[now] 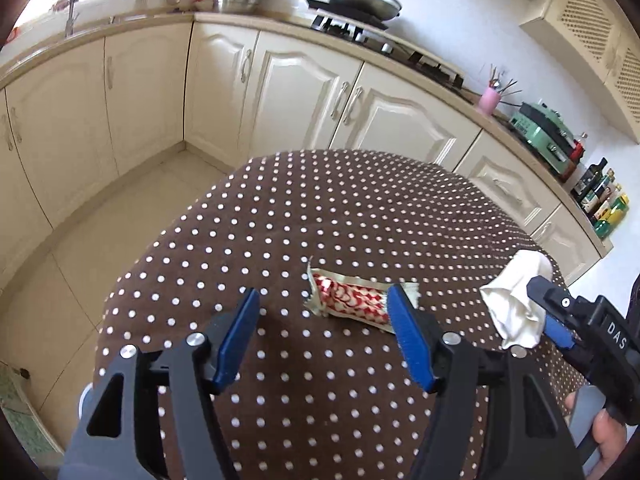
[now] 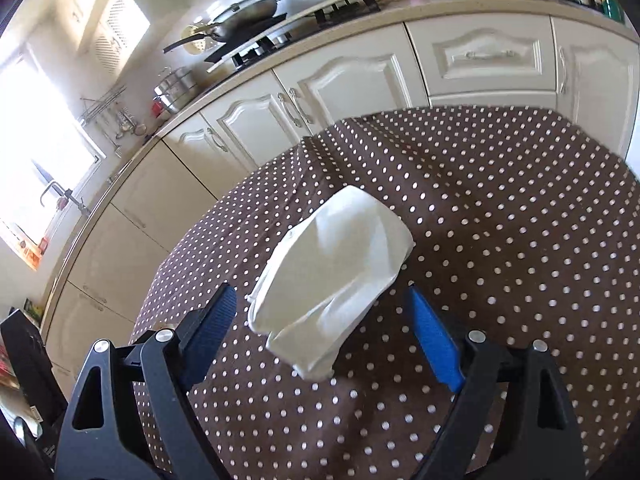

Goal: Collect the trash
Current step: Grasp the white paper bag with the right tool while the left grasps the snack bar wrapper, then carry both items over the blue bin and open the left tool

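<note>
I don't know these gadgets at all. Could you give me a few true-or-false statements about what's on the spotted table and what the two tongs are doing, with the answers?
1. A red and white snack wrapper lies on the brown dotted tablecloth. True.
2. The left tongs are clamped shut on the wrapper. False: they stand open, and the wrapper lies between the fingertips.
3. A crumpled white tissue sits between the fingers of the right tongs. True.
4. The right tongs are shut tight on the tissue. False: they are wide open, blue pads apart on either side of it.
5. The tissue lies to the left of the wrapper. False: in the left view it is to the wrapper's right.
</note>
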The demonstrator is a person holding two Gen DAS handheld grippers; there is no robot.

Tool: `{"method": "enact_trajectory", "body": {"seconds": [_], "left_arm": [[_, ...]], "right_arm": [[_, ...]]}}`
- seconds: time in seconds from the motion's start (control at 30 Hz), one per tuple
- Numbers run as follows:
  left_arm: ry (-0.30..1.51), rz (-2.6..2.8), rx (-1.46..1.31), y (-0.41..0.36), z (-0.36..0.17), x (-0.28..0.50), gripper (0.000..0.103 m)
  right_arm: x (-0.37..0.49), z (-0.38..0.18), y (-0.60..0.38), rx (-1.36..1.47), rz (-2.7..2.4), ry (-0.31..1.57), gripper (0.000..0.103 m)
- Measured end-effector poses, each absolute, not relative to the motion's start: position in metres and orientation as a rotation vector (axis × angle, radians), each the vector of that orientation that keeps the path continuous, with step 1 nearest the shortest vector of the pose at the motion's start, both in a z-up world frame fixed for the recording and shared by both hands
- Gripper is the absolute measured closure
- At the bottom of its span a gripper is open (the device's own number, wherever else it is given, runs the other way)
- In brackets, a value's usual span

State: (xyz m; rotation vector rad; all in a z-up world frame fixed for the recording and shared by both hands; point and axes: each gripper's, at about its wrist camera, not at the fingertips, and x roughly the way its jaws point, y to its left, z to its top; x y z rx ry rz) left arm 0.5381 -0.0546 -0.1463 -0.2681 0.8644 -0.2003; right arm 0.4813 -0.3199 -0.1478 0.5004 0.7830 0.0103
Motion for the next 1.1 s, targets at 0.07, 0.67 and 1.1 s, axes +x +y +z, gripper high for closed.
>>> {"method": "enact_trajectory", "body": {"seconds": [0.07,0.67,1.1], "left_arm": [[0.854,-0.202,-0.289,-0.052,-0.146,0.539,0.037],[0.857,-0.26,-0.237,-0.065,-0.142,0.533,0.091],[0.734,-0.204,-0.241,0.008,-0.091,0.444,0.091]], "right_arm": [[0.486,-0.151,-0.321,0.508,0.018,0.784,0.026],[0.469,-0.132,-0.272,0.337,0.145,0.745,0.057],[0.429,-0.106,-0.18,0.284,0.303,0.738,0.057]]}}
